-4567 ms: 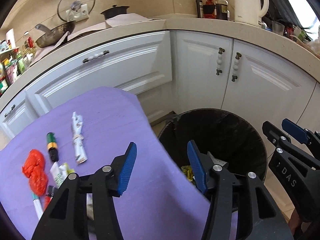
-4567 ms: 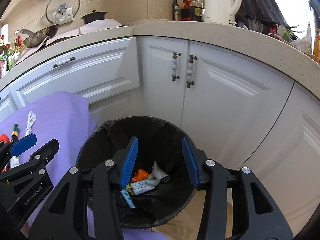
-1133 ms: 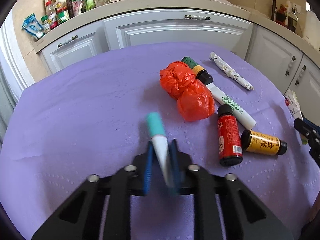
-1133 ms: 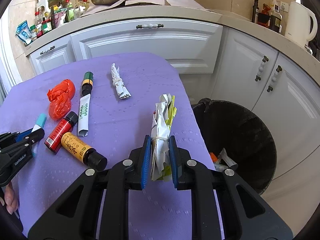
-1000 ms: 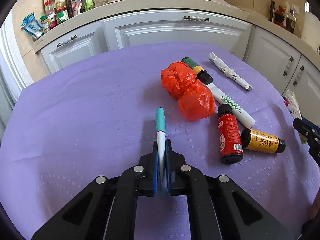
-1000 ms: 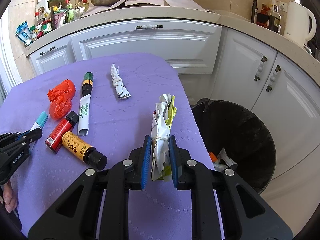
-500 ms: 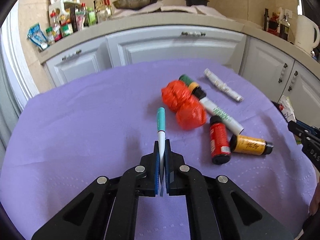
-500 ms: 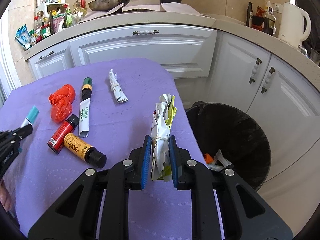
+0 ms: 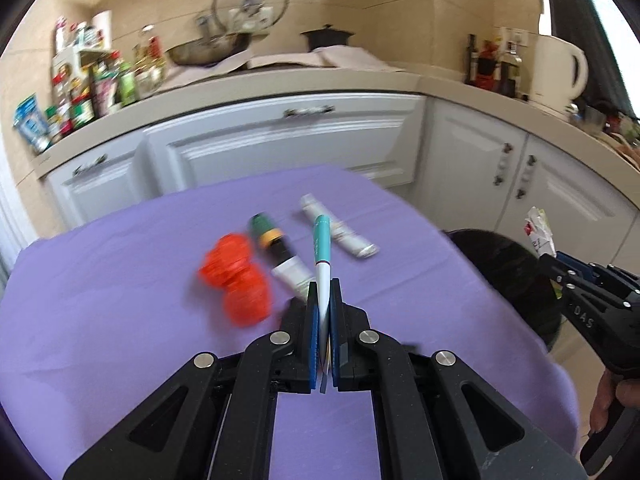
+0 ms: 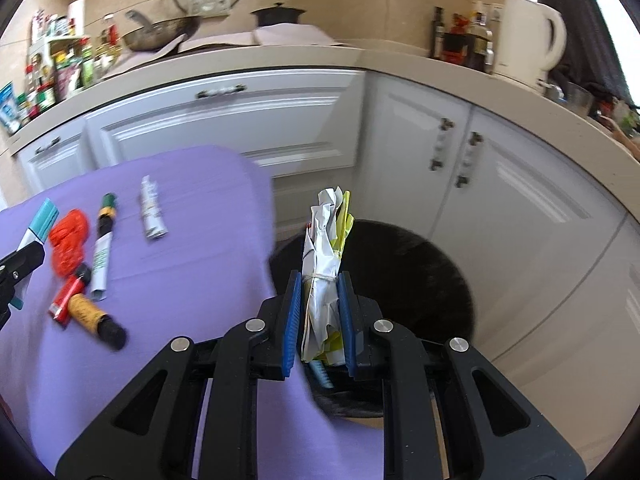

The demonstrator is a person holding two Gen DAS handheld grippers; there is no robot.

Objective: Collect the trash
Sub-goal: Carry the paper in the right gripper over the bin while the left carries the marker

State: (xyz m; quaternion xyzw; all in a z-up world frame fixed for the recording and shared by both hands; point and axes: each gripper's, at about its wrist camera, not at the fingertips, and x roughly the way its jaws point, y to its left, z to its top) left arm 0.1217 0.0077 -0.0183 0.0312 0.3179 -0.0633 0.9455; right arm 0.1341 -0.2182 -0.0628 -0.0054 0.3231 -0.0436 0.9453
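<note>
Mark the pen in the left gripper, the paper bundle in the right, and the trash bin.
pen (image 9: 321,242), left wrist view, on its teal cap.
paper bundle (image 10: 321,256), right wrist view, on its white middle above the string.
trash bin (image 10: 416,276), right wrist view, on its dark inside.

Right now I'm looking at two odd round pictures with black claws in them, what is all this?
Each picture comes from a wide-angle camera fixed to a hand-held gripper, looking along its two blue-padded fingers. A person holds one in each hand; there is no robot.

The left gripper is shut on a teal-capped pen. The right gripper is shut on a paper bundle tied with a band, in front of a black bin on the floor.

On the purple table lie an orange bag, a green-capped tube, a rolled wrapper, a red bottle and a yellow bottle. Behind are white cabinets and a kettle.
</note>
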